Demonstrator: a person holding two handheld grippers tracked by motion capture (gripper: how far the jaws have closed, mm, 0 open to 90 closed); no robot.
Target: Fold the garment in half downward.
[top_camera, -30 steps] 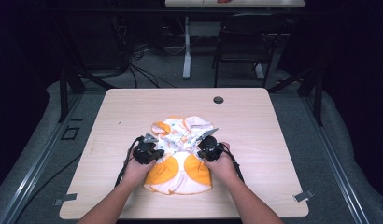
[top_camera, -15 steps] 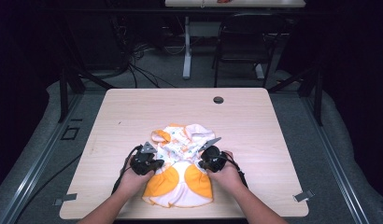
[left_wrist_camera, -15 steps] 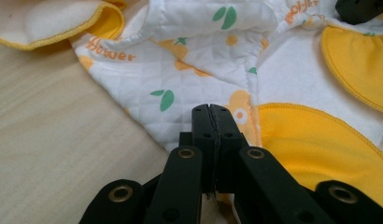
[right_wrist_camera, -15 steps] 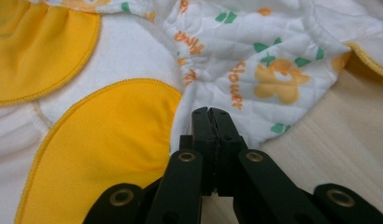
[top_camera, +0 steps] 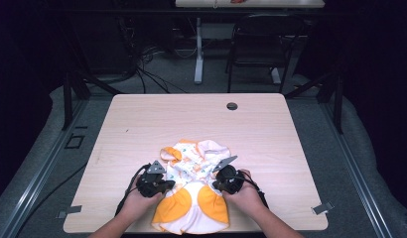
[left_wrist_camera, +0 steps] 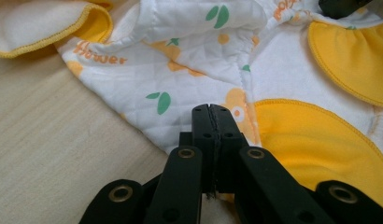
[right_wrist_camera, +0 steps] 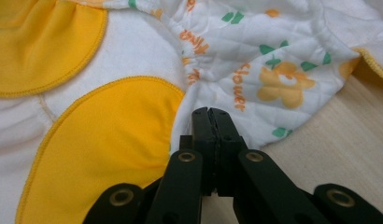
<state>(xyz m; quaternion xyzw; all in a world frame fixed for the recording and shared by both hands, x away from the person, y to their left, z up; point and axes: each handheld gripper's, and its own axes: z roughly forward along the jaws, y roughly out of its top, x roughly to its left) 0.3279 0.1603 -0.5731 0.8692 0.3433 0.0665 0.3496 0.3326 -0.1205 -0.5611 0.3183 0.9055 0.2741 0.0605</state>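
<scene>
1. A small white quilted garment (top_camera: 194, 191) with orange-yellow patches and a flower print is lying crumpled on the near middle of a pale wooden table (top_camera: 271, 134), its lower edge reaching the table's near edge.
2. The left gripper (top_camera: 162, 186) is sitting at the garment's left edge, held in the person's left hand (top_camera: 137, 198). In the left gripper view its jaws are pressed fully together, pinching the edge of the white cloth (left_wrist_camera: 189, 93) beside a yellow patch (left_wrist_camera: 315, 140).
3. The right gripper (top_camera: 219, 182) is sitting at the garment's right edge, held in the right hand (top_camera: 248, 196). In the right gripper view its jaws are likewise closed tight, gripping the cloth (right_wrist_camera: 255, 70) where the white print is meeting a yellow patch (right_wrist_camera: 110, 135).
4. A small dark round disc (top_camera: 232, 106) is lying near the table's far edge, well apart from the garment.
</scene>
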